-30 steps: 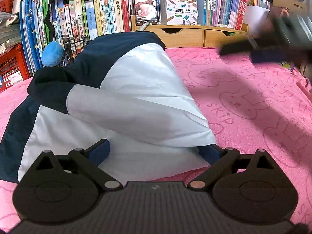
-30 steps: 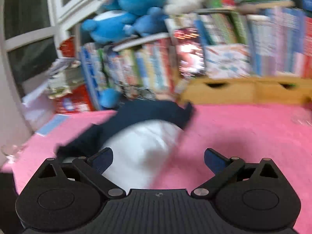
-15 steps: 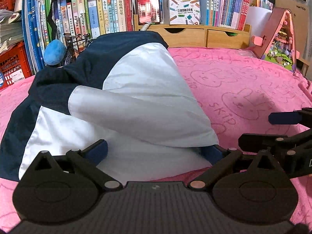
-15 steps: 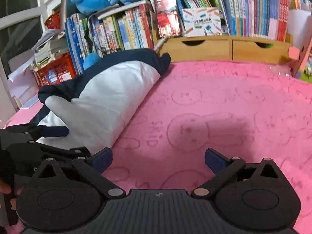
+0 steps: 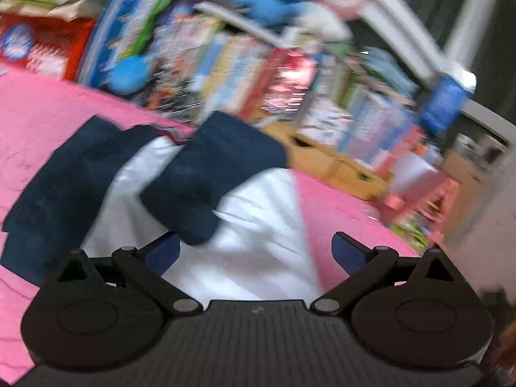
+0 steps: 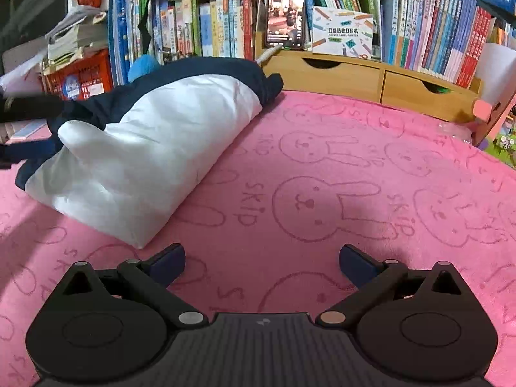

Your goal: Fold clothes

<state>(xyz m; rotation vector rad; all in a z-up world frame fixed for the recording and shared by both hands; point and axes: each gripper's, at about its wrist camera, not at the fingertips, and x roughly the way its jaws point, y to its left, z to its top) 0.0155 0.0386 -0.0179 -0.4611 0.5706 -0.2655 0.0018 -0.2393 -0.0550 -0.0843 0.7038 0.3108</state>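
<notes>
left wrist view: heavily blurred, tilted. left gripper (image 5: 254, 246) spread wide, nothing between the fingers, hanging above the garment (image 5: 258, 225). white body panel showing below, navy sleeves (image 5: 209, 190) laid across it.

right wrist view: sharp. right gripper (image 6: 262, 261) also spread wide and empty, low over the pink blanket (image 6: 322, 177), well apart from the garment (image 6: 154, 148). garment lying on the left of the blanket as a puffy half-folded bundle, white side up, navy edge toward the bookshelf (image 6: 209, 25). dark blurred shape at the left edge, probably the other gripper; cannot tell for sure.

judgement on step in hand: fold only partly done, bundle lumpy and uneven, next grasp not yet begun.

notes for doing it well:
- pick the near white hem corners, one per gripper, not the middle of the panel.
- pinch both layers, low to the blanket, without catching the pink pile.
- flatten the trapped air first; fabric looks light and slippery, likely to slide.
- carry both corners level toward the navy end so edges line up.
- keep clear of the phone (image 6: 285, 13) propped on the wooden drawer unit (image 6: 354, 74).
</notes>
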